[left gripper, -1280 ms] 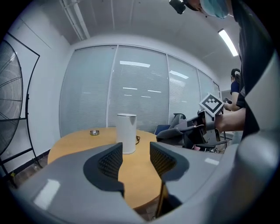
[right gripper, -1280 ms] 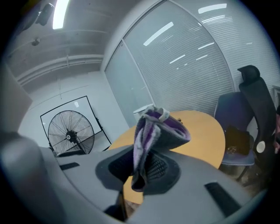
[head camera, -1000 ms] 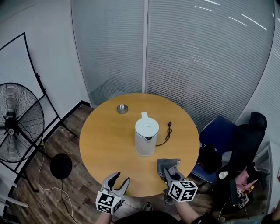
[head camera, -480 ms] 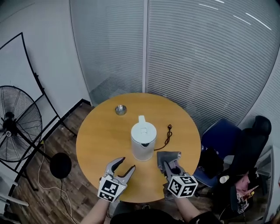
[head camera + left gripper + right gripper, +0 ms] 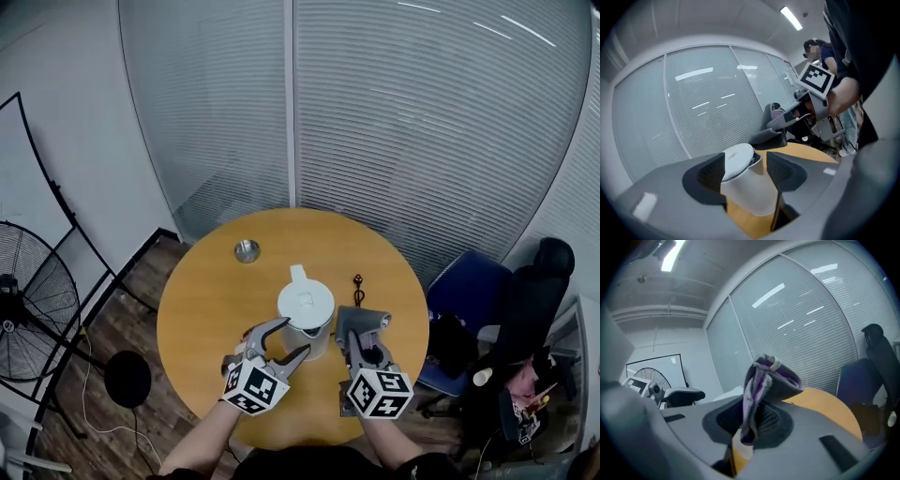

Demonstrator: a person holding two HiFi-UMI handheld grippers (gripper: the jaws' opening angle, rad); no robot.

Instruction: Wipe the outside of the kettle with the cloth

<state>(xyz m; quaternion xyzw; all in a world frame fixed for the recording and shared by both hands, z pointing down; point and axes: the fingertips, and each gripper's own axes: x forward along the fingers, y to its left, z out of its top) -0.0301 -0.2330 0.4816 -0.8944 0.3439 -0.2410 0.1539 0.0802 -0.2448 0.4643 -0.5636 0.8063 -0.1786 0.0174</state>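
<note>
a: your right gripper [image 5: 360, 343] has its jaws clamped on the cloth [image 5: 364, 319]. in the right gripper view a grey and purple fold stands up from between the pads. so that part is done: you have the cloth in hand.

b: your left gripper [image 5: 285, 339] holds nothing. its jaws are opening and spread wide. the left gripper view shows the kettle [image 5: 306, 307] framed between them, with the pads clear of its white body. i can't tell whether they reach around it or stop just short.

a: outward from there, the kettle stands upright near the middle of the round wooden table [image 5: 202, 309], lid down. its black cord [image 5: 358, 283] lies on the table past it, on your right. the cloth hangs just beside the kettle's right flank. from the head view i can't say whether it touches.

b: so judge it this way: the cloth is picked up, and you have one gripper on each side of the kettle, close in. no wiping shows yet, as far as i can see.

a: what's left is nearly all of the real job. i'd guess your left gripper is there to steady the kettle while the cloth goes over the near wall. after that come the sides and the far face.

b: the small metal dish [image 5: 247, 250] at the far left of the table is well apart from all this. it looks to play no part.
</note>
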